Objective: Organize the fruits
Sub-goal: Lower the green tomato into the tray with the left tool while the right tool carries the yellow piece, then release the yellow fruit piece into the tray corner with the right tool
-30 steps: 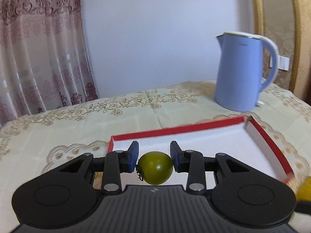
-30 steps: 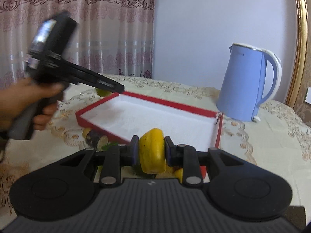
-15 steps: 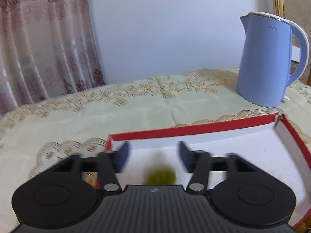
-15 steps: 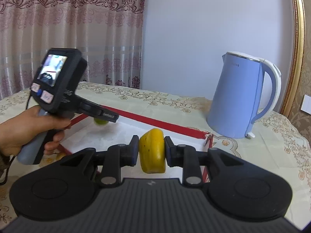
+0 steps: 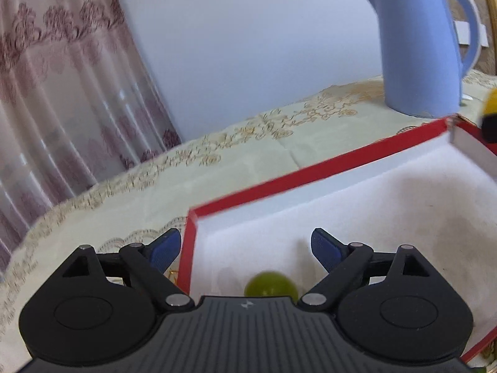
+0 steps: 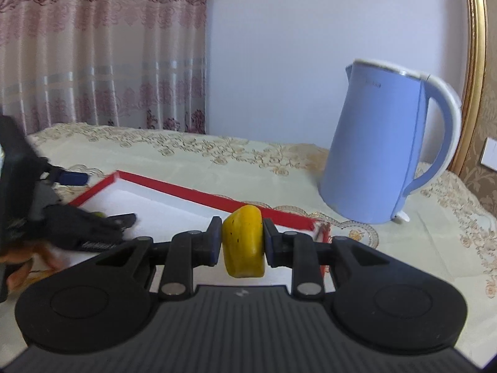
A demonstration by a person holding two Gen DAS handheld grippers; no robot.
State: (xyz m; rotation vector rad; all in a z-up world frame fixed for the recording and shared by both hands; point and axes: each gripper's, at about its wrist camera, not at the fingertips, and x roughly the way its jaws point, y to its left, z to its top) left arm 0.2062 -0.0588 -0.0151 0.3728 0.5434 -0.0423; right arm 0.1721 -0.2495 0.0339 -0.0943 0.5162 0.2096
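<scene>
A box (image 5: 310, 172) sits on the table (image 5: 217, 161). A small round fruit (image 5: 270, 284) lies in the box, at its near left corner. The left gripper (image 5: 245, 248) hangs over that corner, one finger on each side of the fruit, not touching it. A kettle (image 6: 379, 146) stands on the table behind the box, to the far right. Another fruit (image 6: 243, 245) sits between the right gripper's (image 6: 243, 242) fingers, over the box's near right part.

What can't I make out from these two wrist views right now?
- Green fruit, left wrist view: its lower half is behind the left tool's body, so contact with the red box floor is unseen.
- Yellow fruit, left wrist view: cut off by the right edge, blurred.
- Left tool, right wrist view: motion-blurred, hiding the green fruit.
</scene>
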